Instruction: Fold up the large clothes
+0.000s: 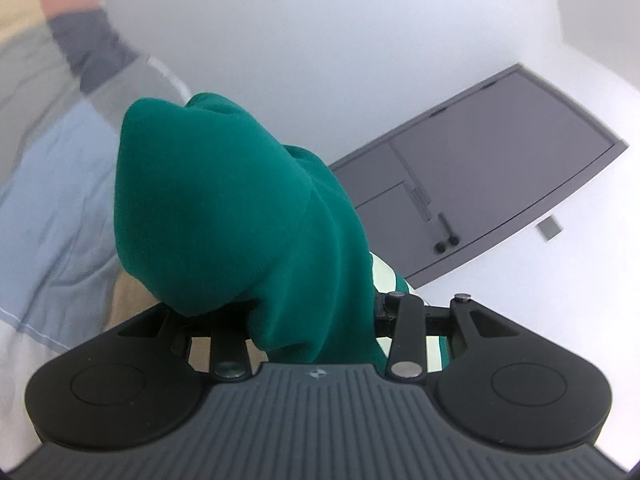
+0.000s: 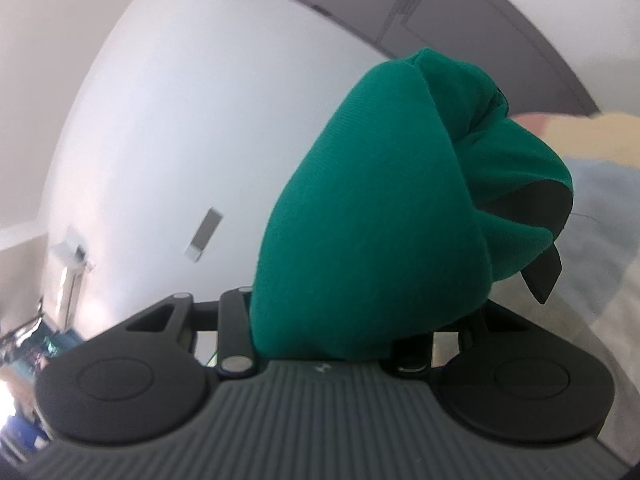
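Green knit garment (image 1: 224, 216) bunches mid-frame, pinched by left tool (image 1: 316, 320) and right tool (image 2: 340, 320); keep corners level.

Left wrist view: bunched green garment (image 1: 224, 208) drapes over the fingers and blocks the centre and lower-left ahead. Past it on the left lies a patchwork bed cover (image 1: 52, 168), blurred, with a grey sleeve (image 1: 94, 54) over its far part. Upper centre is bare white wall (image 1: 300, 40); to the right, a grey door (image 1: 492, 160), nothing in front of either.

Right wrist view: green cloth fills centre-right, fingers buried. Left half open up to the wall; the door crosses the top right. Clutter (image 2: 36, 344) at far lower left, too blurred to identify.
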`<state>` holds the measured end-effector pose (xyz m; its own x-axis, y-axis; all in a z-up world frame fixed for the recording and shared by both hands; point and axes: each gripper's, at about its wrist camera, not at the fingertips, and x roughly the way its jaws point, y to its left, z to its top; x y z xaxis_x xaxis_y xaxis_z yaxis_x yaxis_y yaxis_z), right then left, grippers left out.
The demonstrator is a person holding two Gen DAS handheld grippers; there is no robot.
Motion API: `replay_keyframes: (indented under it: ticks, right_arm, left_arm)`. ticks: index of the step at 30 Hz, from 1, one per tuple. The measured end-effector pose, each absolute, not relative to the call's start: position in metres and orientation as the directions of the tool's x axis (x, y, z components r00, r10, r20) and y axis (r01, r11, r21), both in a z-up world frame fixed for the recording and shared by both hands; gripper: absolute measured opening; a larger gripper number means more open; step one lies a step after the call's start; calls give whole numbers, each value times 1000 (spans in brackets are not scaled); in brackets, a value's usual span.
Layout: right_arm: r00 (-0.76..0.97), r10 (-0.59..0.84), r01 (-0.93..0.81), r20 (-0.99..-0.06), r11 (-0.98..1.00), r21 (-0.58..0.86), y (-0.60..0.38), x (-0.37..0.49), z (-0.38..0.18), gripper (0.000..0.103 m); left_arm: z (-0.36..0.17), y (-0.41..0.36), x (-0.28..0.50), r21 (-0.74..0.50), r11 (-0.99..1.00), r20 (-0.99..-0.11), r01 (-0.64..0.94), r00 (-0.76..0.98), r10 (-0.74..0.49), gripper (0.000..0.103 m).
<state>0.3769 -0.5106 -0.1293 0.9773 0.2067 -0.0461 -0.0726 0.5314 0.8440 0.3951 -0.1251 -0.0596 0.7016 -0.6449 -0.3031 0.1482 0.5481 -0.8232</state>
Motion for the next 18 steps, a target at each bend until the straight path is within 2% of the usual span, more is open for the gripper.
replay_keyframes:
  ticks: [5,7,9,12,18]
  right_arm:
    - [973,190,14,-131,519,855,-513,400,-198,47]
    - [972,186,32,-146,507,861,-510,405,-224,47]
    - [976,178,28,-129,483,875,-509,406,-248,47]
    - [979,182,-1,-98,477,879,-507,406,-266,48]
    - [976,185,15,-116,473,881,-502,411,-290,53]
  left_arm:
    - [-111,-133,422,-788,602,-373,128,679,-633,44]
    - [-130,-132,426,-782,606,-370,148,672,-642,44]
    - [-136,-130,424,-776,600,-343,194,668,-660,45]
    - [-142,-129,420,-753,620,-356,220,656,-665,48]
    - [-159,-132,406,-761,619,-384,194,634,-671,53]
